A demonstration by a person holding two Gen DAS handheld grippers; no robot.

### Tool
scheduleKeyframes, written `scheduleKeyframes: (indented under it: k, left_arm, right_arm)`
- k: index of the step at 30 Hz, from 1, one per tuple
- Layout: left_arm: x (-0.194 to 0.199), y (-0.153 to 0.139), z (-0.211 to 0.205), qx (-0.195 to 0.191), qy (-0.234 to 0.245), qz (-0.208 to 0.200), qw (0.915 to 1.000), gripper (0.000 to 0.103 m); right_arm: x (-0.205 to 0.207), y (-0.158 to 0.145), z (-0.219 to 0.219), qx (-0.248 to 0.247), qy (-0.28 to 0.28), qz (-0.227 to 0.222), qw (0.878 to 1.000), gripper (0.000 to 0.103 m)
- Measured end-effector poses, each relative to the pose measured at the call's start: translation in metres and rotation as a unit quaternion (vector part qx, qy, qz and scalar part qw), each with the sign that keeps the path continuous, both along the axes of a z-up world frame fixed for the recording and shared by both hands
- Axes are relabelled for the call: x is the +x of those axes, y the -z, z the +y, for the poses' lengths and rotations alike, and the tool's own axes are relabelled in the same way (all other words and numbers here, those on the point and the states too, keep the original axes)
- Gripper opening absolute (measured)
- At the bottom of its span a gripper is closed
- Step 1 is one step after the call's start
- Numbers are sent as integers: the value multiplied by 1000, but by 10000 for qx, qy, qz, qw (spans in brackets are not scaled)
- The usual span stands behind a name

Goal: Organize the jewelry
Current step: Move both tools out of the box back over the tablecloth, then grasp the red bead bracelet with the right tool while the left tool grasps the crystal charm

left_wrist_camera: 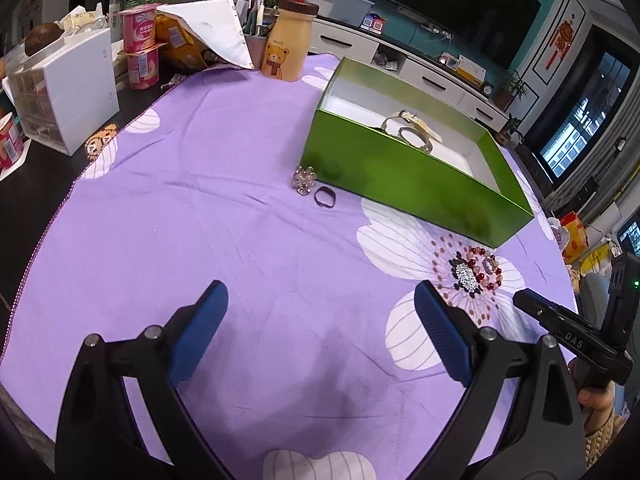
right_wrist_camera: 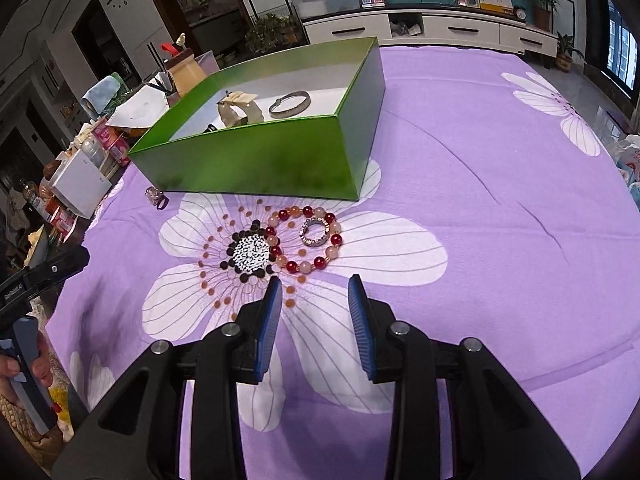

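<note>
Jewelry partly sorted: green box (right_wrist_camera: 256, 160) at 11 o'clock holds a metal bangle (right_wrist_camera: 289, 103) and pale strap piece (right_wrist_camera: 238, 114). Outstanding on the purple cloth (right_wrist_camera: 480, 200): glossy bead bracelet (right_wrist_camera: 304, 240) encircling a studded ring (right_wrist_camera: 316, 232), at 12 o'clock; crystal brooch (left_wrist_camera: 305, 178) and dark ring (left_wrist_camera: 325, 199). Right gripper (right_wrist_camera: 314, 292) and left gripper (left_wrist_camera: 320, 300): jaws apart, empty.

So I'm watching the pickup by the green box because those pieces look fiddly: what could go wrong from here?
1. The silver ring lies inside the bead bracelet; the right hand-held gripper, open just short of them, might snag only one or knock the ring away.
2. The beads are round, so the bracelet could slip from the pads.
3. The green box stands just behind; a push forward could nudge it.
</note>
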State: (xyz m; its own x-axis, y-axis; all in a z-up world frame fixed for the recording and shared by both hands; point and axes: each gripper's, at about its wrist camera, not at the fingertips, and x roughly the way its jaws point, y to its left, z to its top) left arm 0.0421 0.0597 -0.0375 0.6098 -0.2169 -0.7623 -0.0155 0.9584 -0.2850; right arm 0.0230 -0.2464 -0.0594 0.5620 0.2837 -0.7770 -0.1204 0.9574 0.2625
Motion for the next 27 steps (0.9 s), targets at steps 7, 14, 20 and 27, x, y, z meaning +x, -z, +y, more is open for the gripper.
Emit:
scheduleKeyframes:
  k: [7, 14, 20, 27]
  left_arm:
    - [2, 5, 3, -43, -26, 39, 10000, 95]
    - [7, 11, 0, -70, 10, 97, 9999, 95]
    - [10, 15, 0, -72, 21, 145, 9999, 95]
    - [14, 18, 2, -101, -2, 162, 9998, 95]
  right_arm:
    - [8, 0, -5, 28, 113, -11, 9999, 35]
    - [19, 2, -3, 7, 141, -12, 9999, 34]
    - [33, 10, 3, -251, 220, 86, 9994, 26]
    - [39, 11, 11, -540, 188, 124, 9983, 24]
